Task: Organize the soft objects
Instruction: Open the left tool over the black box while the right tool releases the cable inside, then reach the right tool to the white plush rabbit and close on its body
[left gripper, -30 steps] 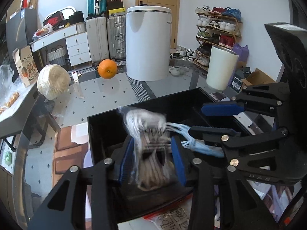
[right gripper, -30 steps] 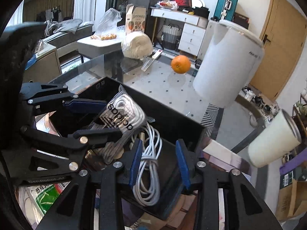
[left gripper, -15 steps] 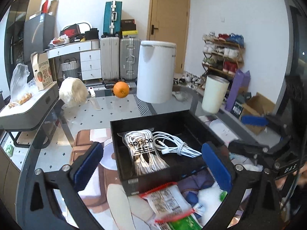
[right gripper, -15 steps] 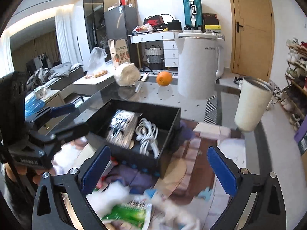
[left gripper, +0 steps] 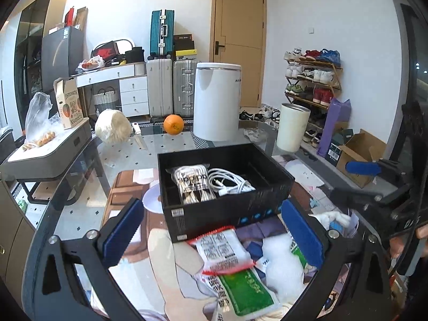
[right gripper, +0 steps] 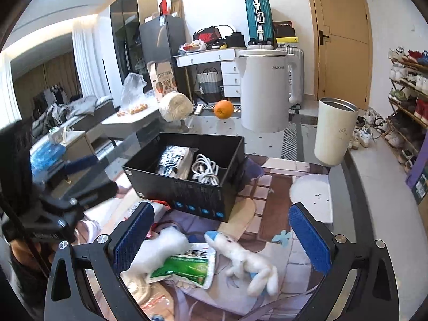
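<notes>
Both grippers wide apart, nothing between the pads! The left gripper (left gripper: 211,234) and the right gripper (right gripper: 222,238) have just spread their jaws and hang over the clutter in front of the black box (left gripper: 230,208). Inside that box, side by side: a bagged bundle of cords (left gripper: 194,184) on the left, its long axis running from the near wall toward the far one, and a coiled white cable (left gripper: 230,183) touching it on the right, its loops stretched across toward the right wall. Between grippers and box lie a red-edged sachet (left gripper: 223,251), a green packet (right gripper: 187,267), white stuffing (right gripper: 160,251) and a white plush toy (right gripper: 248,264). Beyond the box stand a white kettle (right gripper: 264,91), an orange (right gripper: 223,109) and a cream tumbler (right gripper: 334,133), well apart from it.
</notes>
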